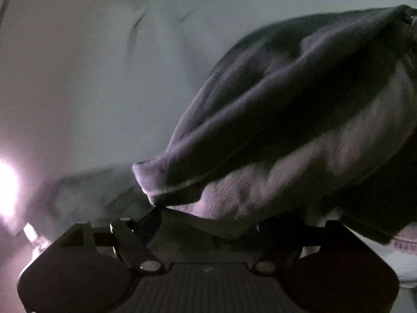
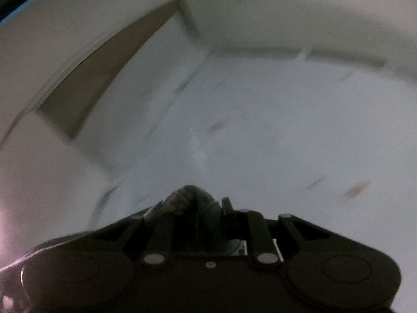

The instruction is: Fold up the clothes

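A dark grey garment [image 1: 273, 99] with a paler ribbed inside hangs stretched across the left wrist view. It runs from the upper right edge down to a hemmed corner just above my left gripper [image 1: 208, 220]. That gripper's jaws stand wide apart. The left fingertip [image 1: 155, 215] touches the hem corner, and cloth covers the right fingertip. In the right wrist view my right gripper [image 2: 198, 204] points up at the ceiling, shut on a small bunch of the dark garment [image 2: 191, 194] that sticks out between its fingers.
Pale walls and ceiling fill both views, heavily blurred. A darker recess [image 2: 99, 78] cuts into the ceiling at the upper left. A bright light [image 1: 6, 182] glares at the left edge. A white surface [image 1: 406, 266] shows at the lower right.
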Motion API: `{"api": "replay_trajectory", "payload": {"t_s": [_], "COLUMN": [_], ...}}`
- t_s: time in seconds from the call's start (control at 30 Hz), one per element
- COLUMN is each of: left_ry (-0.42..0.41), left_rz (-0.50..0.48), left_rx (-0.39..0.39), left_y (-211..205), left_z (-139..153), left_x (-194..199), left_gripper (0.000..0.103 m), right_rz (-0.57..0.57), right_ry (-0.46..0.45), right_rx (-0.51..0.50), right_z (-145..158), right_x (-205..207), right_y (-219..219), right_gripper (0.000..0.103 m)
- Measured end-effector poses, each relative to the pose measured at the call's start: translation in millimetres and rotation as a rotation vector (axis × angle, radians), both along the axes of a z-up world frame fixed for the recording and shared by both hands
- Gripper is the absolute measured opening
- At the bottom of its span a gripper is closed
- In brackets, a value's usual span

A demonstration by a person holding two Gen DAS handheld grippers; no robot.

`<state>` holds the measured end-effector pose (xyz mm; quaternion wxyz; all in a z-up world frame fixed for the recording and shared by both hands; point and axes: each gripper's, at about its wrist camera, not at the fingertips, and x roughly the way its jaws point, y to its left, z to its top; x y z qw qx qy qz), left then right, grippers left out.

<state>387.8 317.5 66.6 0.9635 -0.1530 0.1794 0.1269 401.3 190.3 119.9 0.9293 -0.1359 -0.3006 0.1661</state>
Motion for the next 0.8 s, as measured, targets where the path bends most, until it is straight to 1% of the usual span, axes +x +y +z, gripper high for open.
{"api": "replay_trajectory", "payload": {"t_s": [0.03, 0.13, 0.2, 0.27, 0.33, 0.4, 0.43, 0.47, 0.5, 0.57, 0.6, 0.63, 0.67, 0.7, 0.73, 0.77, 0.8], "left_ry": [-0.053, -0.181, -0.242, -0.268, -0.263, -0.179, -0.137, -0.093, -0.006, 0.167, 0.265, 0.352, 0.442, 0.508, 0.567, 0.623, 0.654], "left_rz": [-0.051, -0.180, -0.259, -0.320, -0.363, -0.347, -0.339, -0.331, -0.317, -0.289, -0.276, -0.254, -0.216, -0.183, -0.153, -0.133, -0.123], "left_rx": [0.011, 0.011, 0.007, -0.004, -0.019, -0.030, -0.036, -0.041, -0.039, -0.033, -0.012, 0.015, 0.038, 0.042, 0.025, -0.016, -0.062], "left_y": [-28, -95, -139, -185, -221, -242, -252, -262, -268, -278, -277, -269, -260, -257, -253, -244, -243], "left_z": [19, 61, 83, 95, 96, 81, 74, 66, 52, 22, 1, -18, -39, -59, -74, -87, -95], "left_x": [-4, -16, -38, -49, -55, -57, -58, -60, -62, -65, -68, -68, -79, -88, -102, -126, -142], "left_gripper": [0.080, 0.081, 0.082, 0.083, 0.083, 0.083, 0.083, 0.082, 0.083, 0.083, 0.083, 0.083, 0.083, 0.083, 0.083, 0.083, 0.083], "right_rz": [-0.040, -0.159, -0.228, -0.285, -0.319, -0.336, -0.341, -0.337, -0.329, -0.324, -0.321, -0.320, -0.318, -0.304, -0.283, -0.267, -0.262], "right_ry": [-0.039, -0.140, -0.200, -0.239, -0.250, -0.221, -0.184, -0.110, -0.024, 0.226, 0.358, 0.509, 0.666, 0.822, 0.977, 1.106, 1.203], "right_rx": [0.033, 0.131, 0.169, 0.182, 0.178, 0.151, 0.141, 0.134, 0.127, 0.050, 0.006, -0.074, -0.170, -0.250, -0.323, -0.372, -0.398], "right_z": [15, 59, 79, 95, 100, 94, 89, 82, 75, 43, 25, -5, -40, -78, -116, -152, -181], "right_x": [-8, -40, -60, -74, -96, -111, -119, -123, -125, -118, -114, -106, -96, -91, -88, -91, -99], "right_y": [-26, -111, -159, -198, -236, -257, -270, -275, -275, -275, -275, -274, -271, -272, -275, -281, -290], "right_gripper": [0.018, 0.018, 0.018, 0.018, 0.018, 0.019, 0.019, 0.020, 0.023, 0.027, 0.034, 0.039, 0.044, 0.045, 0.044, 0.044, 0.044]}}
